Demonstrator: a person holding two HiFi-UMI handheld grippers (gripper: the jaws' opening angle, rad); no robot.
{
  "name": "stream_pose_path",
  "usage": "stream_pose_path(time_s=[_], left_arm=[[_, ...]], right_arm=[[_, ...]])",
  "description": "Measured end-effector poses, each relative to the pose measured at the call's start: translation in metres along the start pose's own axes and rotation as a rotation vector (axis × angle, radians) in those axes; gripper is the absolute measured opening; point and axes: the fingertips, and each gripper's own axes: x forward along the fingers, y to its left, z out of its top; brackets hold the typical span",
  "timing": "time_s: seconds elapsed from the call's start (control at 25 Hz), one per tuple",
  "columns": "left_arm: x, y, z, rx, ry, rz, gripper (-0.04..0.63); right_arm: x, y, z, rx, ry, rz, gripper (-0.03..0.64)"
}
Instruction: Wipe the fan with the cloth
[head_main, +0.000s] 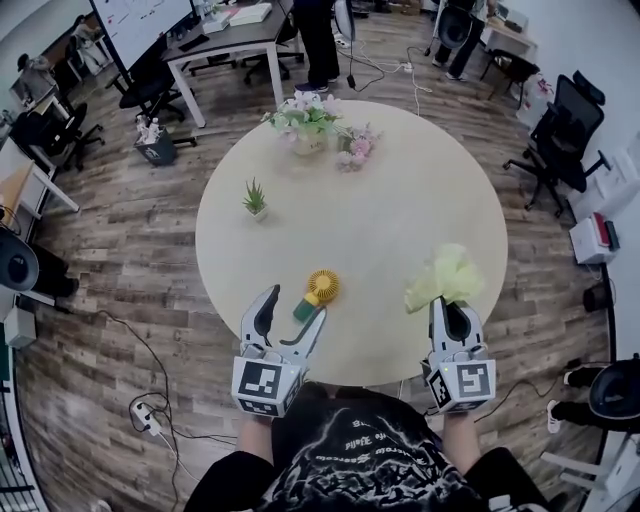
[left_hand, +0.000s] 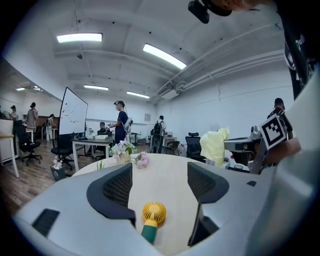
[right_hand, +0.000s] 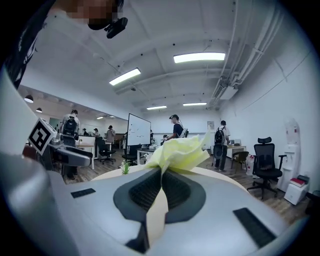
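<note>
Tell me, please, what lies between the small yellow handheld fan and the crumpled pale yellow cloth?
Nothing: in the head view, only bare beige tabletop separates the fan from the cloth clamped in the right gripper.

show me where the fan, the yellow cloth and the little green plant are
fan (head_main: 322, 287), head view, on its round yellow head
yellow cloth (head_main: 447, 278), head view, on its bunched middle
little green plant (head_main: 255, 197), head view, on its leaves

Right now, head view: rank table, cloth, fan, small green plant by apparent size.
1. table
2. cloth, held nearer the camera, so maybe flattered
3. fan
4. small green plant, nearly fan-sized; that order is unsure
</note>
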Motion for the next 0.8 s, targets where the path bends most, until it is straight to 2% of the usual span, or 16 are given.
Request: stream_pose_path(time_s=[0.2,0.32,0.36,0.44,0.52,0.64,0.8], left_arm=[[0.003,-0.006,0.008,0.050,-0.016,-0.020,0.360],[0.003,-0.007,0.004,0.030,-0.017,-0.023,0.360],[0.002,-0.007,0.002,0.026,-0.018,-0.013,0.336],[0.001,-0.003,-0.002,0.023,-0.011,0.028,0.227],[-0.001,0.003,-0.006,0.020,-0.003,0.068,0.167],[-0.002,0.006,-0.010,0.033,-0.009,0.091,0.034],[0.000,-0.004,-0.012,-0.030,0.006,0.025,0.020]], right_arm=[[0.001,0.004,-0.003,-0.040,0.024,-0.003,0.015],[0.000,0.009,-0.009,-0.056,0.045,0.001,0.015],[0.000,0.011,-0.012,-0.058,0.049,0.006,0.015],[0.000,0.018,-0.016,-0.067,0.060,0.018,0.015],[0.001,0.025,-0.019,-0.082,0.073,0.030,0.015],[0.002,0.032,-0.020,-0.092,0.078,0.047,0.015],[0.005,0.038,-0.023,-0.086,0.085,0.050,0.014]])
